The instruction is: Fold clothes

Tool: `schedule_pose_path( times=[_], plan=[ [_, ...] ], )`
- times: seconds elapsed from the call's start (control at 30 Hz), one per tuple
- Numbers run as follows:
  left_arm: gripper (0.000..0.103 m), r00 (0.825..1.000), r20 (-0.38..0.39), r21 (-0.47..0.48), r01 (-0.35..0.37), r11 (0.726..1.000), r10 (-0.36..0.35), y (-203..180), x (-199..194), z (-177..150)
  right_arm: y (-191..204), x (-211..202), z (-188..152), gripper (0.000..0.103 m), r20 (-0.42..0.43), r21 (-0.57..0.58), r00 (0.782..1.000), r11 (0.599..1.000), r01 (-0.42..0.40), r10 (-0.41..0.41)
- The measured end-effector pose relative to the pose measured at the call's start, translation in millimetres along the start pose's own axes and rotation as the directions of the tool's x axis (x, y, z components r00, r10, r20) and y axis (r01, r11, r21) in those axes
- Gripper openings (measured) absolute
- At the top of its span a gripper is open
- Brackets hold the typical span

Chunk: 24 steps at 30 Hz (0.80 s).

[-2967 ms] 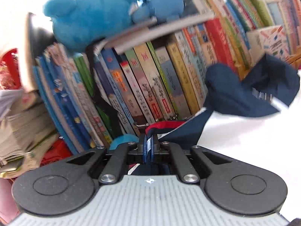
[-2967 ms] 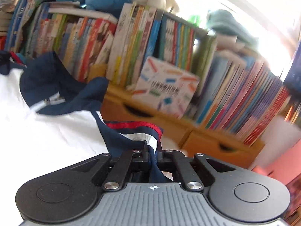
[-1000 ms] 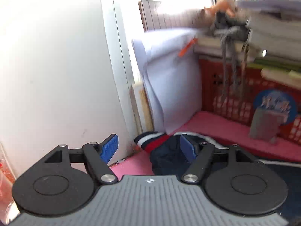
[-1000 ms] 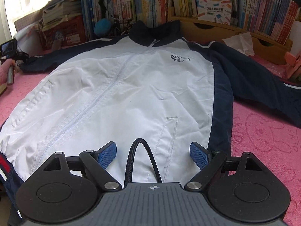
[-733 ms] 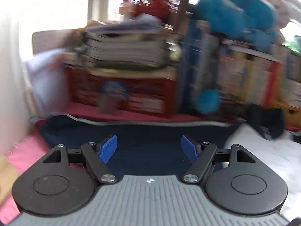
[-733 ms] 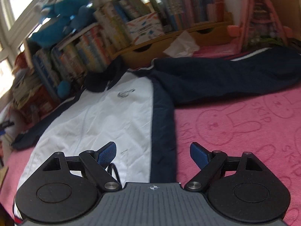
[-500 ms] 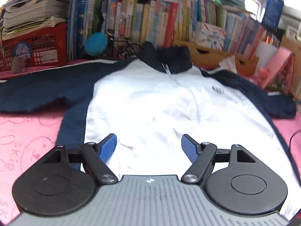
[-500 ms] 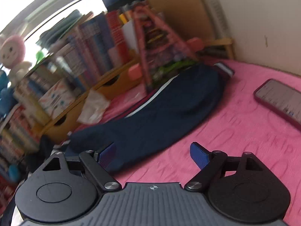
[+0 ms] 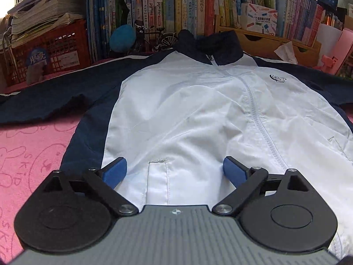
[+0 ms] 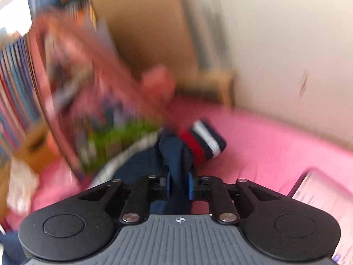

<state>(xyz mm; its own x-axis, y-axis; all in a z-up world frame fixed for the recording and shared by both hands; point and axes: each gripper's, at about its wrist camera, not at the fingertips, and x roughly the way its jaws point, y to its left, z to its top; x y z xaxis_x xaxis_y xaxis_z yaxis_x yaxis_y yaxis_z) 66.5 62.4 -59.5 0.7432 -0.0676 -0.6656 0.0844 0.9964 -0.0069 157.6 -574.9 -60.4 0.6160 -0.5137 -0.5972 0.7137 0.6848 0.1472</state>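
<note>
My left claw (image 9: 174,170) is spread wide over the lower front of the jacket (image 9: 198,114), which lies zipped and flat on the pink blanket (image 9: 28,150); I can read "SKIP" among its rabbit outlines. A small dark crest (image 9: 277,78) marks the chest, too small to read. Behind the navy collar (image 9: 211,44) stand a row of books (image 9: 176,6) and a red crate (image 9: 53,53). My right claw (image 10: 178,183) is pinching the navy sleeve (image 10: 174,154) just short of its red, white and navy cuff (image 10: 204,141); beyond that the view is blurred.
</note>
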Motion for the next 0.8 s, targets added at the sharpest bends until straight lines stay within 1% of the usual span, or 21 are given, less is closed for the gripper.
schedule_pose_path(
  times=[0.07, 0.1, 0.17, 0.2, 0.23, 0.27, 0.3, 0.33, 0.37, 0.4, 0.47, 0.53, 0.6, 0.63, 0.67, 0.7, 0.73, 0.8],
  plan=[
    [0.097, 1.0, -0.003, 0.001, 0.002, 1.0, -0.002, -1, 0, 0, 3, -3, 3, 0.016, 0.077, -0.071, 0.995, 0.995, 0.068, -0.062],
    [0.098, 1.0, -0.004, 0.0, 0.003, 1.0, -0.003, -1, 1, 0, 5, -5, 5, 0.018, 0.117, -0.104, 0.989, 0.989, 0.103, -0.091],
    [0.098, 1.0, -0.005, -0.001, 0.004, 1.0, -0.004, 0, 1, 0, 9, -9, 8, 0.021, 0.2, -0.165, 0.969, 0.97, 0.177, -0.143],
    [0.098, 1.0, -0.006, 0.0, 0.004, 1.0, -0.004, 0, 1, 0, 10, -10, 10, 0.028, 0.242, -0.193, 0.956, 0.957, 0.216, -0.167],
    [0.098, 1.0, -0.01, 0.002, 0.005, 1.0, -0.005, -1, -2, 0, 12, -12, 11, 0.028, 0.284, -0.219, 0.94, 0.942, 0.254, -0.188],
    [0.098, 1.0, -0.013, 0.004, 0.005, 1.0, -0.005, -1, -5, 0, 11, -12, 10, 0.029, 0.247, -0.22, 0.95, 0.944, 0.248, -0.192],
    [0.095, 1.0, -0.015, 0.008, 0.007, 1.0, -0.007, 0, -10, 0, 8, -27, 3, 0.036, 0.251, -0.225, 0.96, 0.956, 0.187, -0.128],
    [0.095, 1.0, -0.011, 0.01, 0.01, 1.0, -0.01, 2, -16, 0, 5, -46, -5, 0.057, 0.265, -0.234, 0.963, 0.965, 0.116, -0.051],
    [0.095, 1.0, 0.011, 0.005, 0.017, 1.0, -0.017, 4, -26, -2, 2, -64, -14, 0.07, 0.278, -0.243, 0.96, 0.969, 0.044, 0.026],
    [0.095, 0.999, 0.038, -0.002, 0.028, 1.0, -0.028, 7, -40, -4, -1, -83, -22, 0.087, 0.29, -0.254, 0.952, 0.967, -0.027, 0.103],
    [0.096, 0.995, 0.084, -0.005, 0.049, 0.999, -0.049, 11, -69, -12, -2, -131, -44, 0.088, 0.311, -0.35, 0.92, 0.929, -0.123, 0.239],
    [0.096, 0.992, 0.113, 0.028, 0.054, 0.998, -0.057, 11, -98, -24, 1, -184, -70, 0.088, 0.308, -0.454, 0.877, 0.867, -0.205, 0.369],
    [0.097, 0.989, 0.14, 0.089, 0.042, 0.995, -0.054, 8, -124, -38, 2, -236, -99, 0.088, 0.26, -0.537, 0.834, 0.79, -0.294, 0.487],
    [0.097, 0.987, 0.152, 0.121, 0.033, 0.992, -0.051, 5, -136, -46, -6, -252, -108, 0.088, 0.216, -0.572, 0.815, 0.746, -0.341, 0.538],
    [0.098, 0.986, 0.16, 0.15, 0.025, 0.988, -0.049, 3, -147, -55, -8, -273, -126, 0.088, 0.151, -0.611, 0.794, 0.687, -0.394, 0.589],
    [0.098, 0.986, 0.157, 0.172, 0.025, 0.985, -0.052, 2, -155, -64, -7, -295, -145, 0.088, 0.08, -0.646, 0.768, 0.62, -0.446, 0.636],
    [0.098, 0.987, 0.153, 0.192, 0.027, 0.981, -0.057, 0, -163, -72, -7, -318, -164, 0.088, 0.007, -0.674, 0.737, 0.548, -0.496, 0.676],
    [0.098, 0.987, 0.14, 0.228, 0.042, 0.973, -0.076, -4, -174, -89, -7, -350, -209, 0.088, -0.125, -0.731, 0.692, 0.405, -0.549, 0.711]
  ],
)
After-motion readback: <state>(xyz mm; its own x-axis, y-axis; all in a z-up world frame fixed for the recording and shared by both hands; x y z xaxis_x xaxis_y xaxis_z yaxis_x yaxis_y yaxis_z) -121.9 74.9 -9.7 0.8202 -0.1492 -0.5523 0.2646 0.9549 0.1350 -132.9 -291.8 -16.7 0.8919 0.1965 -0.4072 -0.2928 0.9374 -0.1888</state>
